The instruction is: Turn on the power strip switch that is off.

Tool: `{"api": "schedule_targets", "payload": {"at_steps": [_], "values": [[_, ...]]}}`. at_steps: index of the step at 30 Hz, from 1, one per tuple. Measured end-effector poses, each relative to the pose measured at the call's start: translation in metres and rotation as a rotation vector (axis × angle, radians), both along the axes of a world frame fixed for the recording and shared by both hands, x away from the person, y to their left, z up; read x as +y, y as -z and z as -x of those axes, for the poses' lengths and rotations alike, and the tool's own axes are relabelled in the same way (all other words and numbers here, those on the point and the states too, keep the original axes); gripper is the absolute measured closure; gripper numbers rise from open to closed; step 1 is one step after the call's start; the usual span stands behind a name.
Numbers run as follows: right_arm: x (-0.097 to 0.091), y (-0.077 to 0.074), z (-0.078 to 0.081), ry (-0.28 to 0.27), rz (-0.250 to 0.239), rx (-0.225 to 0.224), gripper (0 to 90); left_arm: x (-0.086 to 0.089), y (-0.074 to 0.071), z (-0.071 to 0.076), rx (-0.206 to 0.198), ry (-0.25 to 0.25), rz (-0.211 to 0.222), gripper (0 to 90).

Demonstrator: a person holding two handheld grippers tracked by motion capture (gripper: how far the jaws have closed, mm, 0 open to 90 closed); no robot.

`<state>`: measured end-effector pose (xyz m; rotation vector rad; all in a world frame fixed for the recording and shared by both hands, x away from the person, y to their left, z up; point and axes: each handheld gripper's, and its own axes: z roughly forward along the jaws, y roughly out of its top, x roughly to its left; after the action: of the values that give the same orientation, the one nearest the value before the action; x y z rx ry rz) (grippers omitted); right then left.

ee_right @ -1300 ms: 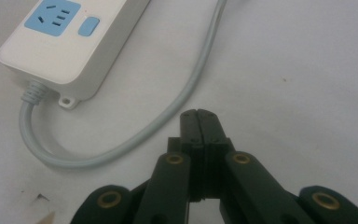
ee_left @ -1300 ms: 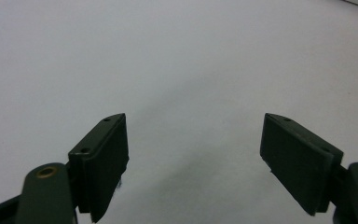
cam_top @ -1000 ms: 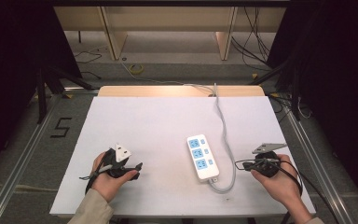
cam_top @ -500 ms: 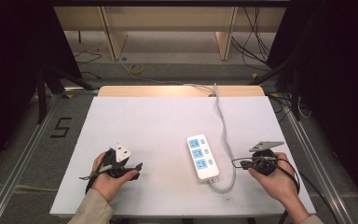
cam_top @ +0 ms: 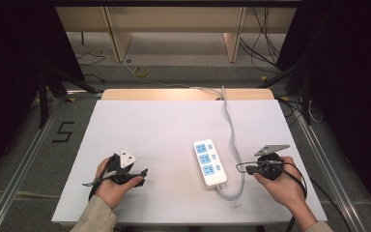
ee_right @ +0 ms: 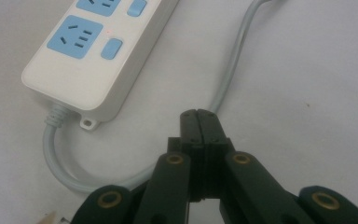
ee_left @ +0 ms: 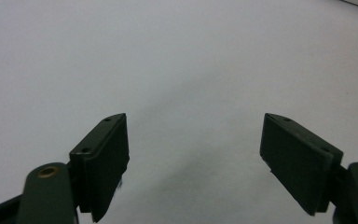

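A white power strip [cam_top: 209, 163] with blue sockets lies right of centre on the white table [cam_top: 174, 125]; its near end [ee_right: 88, 56] fills the upper left of the right gripper view. Its grey cable [cam_top: 231, 126] loops out of the near end [ee_right: 56, 158] and runs back toward the far edge. My right gripper [ee_right: 198, 113] is shut with nothing seen between its jaws, tips just over the cable [ee_right: 237, 65]; in the high view the right gripper [cam_top: 240, 168] points left at the strip. My left gripper [ee_left: 193, 122] is open over bare table, at the front left [cam_top: 142, 174].
The table's front edge runs just below both hands. A wooden strip [cam_top: 188, 94] borders the far edge. Metal rails [cam_top: 24, 159] flank the table, and loose cables [cam_top: 265, 43] lie on the floor beyond it.
My right gripper has edged slightly left toward the cable and strip. The left hand and gripper have stayed put.
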<state>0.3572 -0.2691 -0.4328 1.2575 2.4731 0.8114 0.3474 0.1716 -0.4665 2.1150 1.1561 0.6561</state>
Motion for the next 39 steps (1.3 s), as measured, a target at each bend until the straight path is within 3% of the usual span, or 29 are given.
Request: {"api": "schedule_targets", "payload": {"at_steps": [39], "values": [[0.023, -0.006, -0.008, -0.036, 0.006, 0.007, 90.0, 0.001, -0.001, 0.0, -0.002, -0.008, 0.011, 23.3]]}}
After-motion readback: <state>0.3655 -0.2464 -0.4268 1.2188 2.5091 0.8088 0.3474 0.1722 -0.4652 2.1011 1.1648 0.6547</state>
